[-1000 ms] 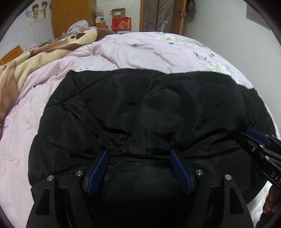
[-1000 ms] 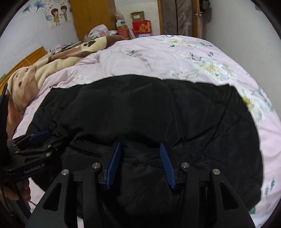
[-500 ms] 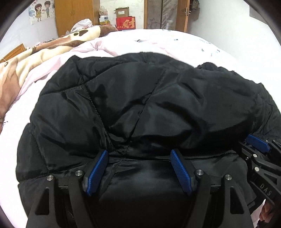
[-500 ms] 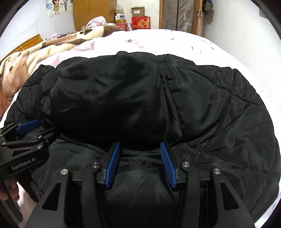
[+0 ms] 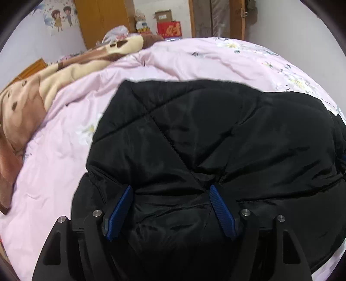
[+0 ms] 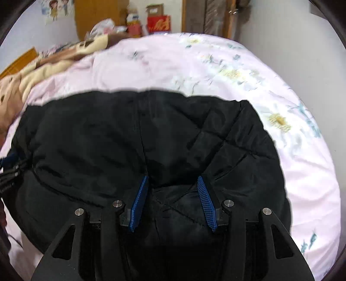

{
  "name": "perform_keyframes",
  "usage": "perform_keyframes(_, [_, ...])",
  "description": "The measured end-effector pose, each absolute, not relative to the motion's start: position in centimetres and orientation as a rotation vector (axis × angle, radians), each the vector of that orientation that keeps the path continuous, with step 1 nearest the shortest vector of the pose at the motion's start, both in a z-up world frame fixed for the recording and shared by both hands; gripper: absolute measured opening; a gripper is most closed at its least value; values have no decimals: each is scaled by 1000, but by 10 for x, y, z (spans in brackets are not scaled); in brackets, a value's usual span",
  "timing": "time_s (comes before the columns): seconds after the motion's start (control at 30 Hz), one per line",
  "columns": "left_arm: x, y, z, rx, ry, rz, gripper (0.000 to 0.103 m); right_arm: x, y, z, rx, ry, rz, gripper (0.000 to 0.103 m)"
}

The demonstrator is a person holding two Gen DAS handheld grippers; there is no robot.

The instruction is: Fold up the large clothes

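Observation:
A black quilted jacket (image 5: 216, 129) lies bunched on the pink quilt, and it fills the lower half of both views. My left gripper (image 5: 170, 188) is shut on a thick fold at the jacket's near edge, with fabric packed between its blue pads. My right gripper (image 6: 172, 177) is shut on another thick fold of the same jacket (image 6: 97, 140), further to the right. The left gripper (image 6: 9, 170) shows as a dark shape at the left edge of the right wrist view. The part of the jacket under both grippers is hidden.
The pink floral quilt (image 5: 173, 62) covers the bed around the jacket. A brown and cream blanket (image 5: 43, 93) lies heaped at the left. Behind the bed stand a wooden wardrobe (image 5: 103, 19) and a red box (image 5: 168, 29). A pale wall (image 6: 313, 54) runs along the right.
Both grippers raised the held jacket edge so the jacket filled the views, then brought it down. The jacket now sits more bunched, with more quilt showing beyond and beside it.

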State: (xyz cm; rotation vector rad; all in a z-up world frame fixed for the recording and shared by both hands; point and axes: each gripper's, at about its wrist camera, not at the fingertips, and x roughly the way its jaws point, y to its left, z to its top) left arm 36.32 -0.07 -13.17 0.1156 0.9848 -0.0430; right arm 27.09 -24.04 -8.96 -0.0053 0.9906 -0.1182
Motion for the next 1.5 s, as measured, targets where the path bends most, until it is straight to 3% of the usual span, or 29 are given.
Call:
perform_keyframes(0.3, [373, 0, -148, 84, 1002, -44, 74, 281, -243, -108, 46, 1022, -103, 48])
perform_keyframes(0.63, [348, 35, -113, 124, 931, -44, 73, 218, -262, -57, 3, 917, -167, 48])
perform_keyframes(0.9, [364, 49, -152, 78, 1019, -30, 74, 233, -274, -112, 32, 1008, -158, 49])
perform_keyframes(1.17, [372, 46, -169, 73, 1047, -32, 75, 238, -277, -123, 44, 1026, -130, 49])
perform_keyframes(1.33, [371, 53, -139, 98, 1043, -51, 74, 238, -286, -99, 47, 1036, -112, 49])
perform_keyframes(1.5, [370, 68, -110, 109, 1001, -15, 74, 228, -296, -50, 17, 922, -159, 49])
